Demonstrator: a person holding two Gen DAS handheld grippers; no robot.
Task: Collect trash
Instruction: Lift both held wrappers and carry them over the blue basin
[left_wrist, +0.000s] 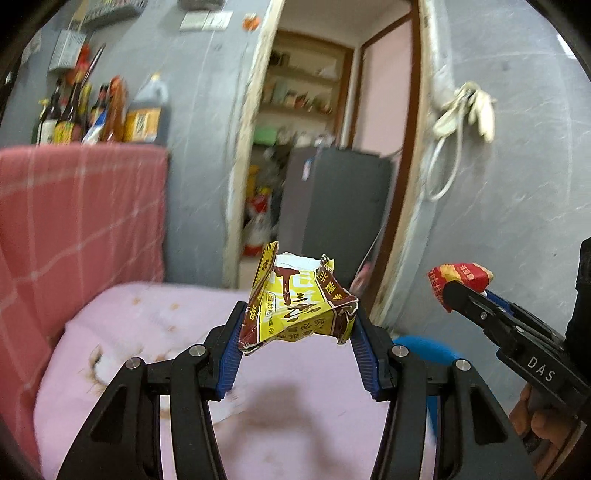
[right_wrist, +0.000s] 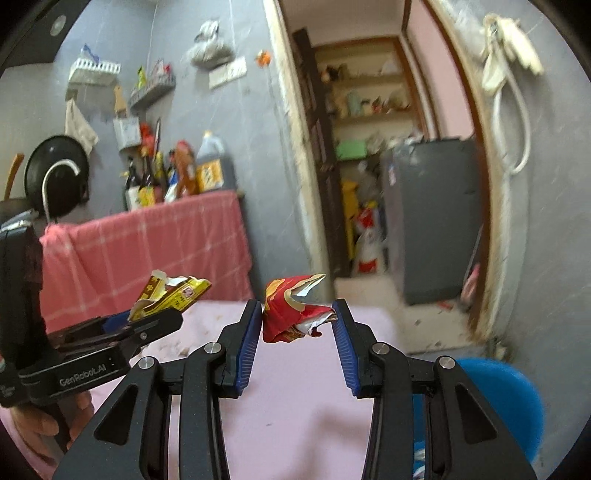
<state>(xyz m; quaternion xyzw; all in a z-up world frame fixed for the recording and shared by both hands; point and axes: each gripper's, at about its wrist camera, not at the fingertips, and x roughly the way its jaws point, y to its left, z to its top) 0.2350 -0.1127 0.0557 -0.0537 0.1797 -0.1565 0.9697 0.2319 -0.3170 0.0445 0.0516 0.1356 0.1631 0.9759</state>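
My left gripper (left_wrist: 299, 325) is shut on a crumpled yellow and brown snack wrapper (left_wrist: 295, 299), held up in the air above the pink-covered table (left_wrist: 147, 332). The same yellow wrapper (right_wrist: 170, 293) shows at the left of the right wrist view, in the left gripper (right_wrist: 147, 317). My right gripper (right_wrist: 297, 317) is shut on a crumpled red wrapper (right_wrist: 291, 310), also lifted off the table. In the left wrist view the right gripper (left_wrist: 458, 291) comes in from the right edge with the red wrapper (left_wrist: 460, 277) at its tip.
A pink checked cloth (left_wrist: 74, 206) hangs over a counter at the left, with bottles (left_wrist: 92, 114) on top. An open doorway (right_wrist: 369, 166) straight ahead shows shelves and a grey cabinet (right_wrist: 428, 218). A blue round thing (right_wrist: 498, 398) sits low at the right. A hand (left_wrist: 535, 417) holds the right gripper's handle.
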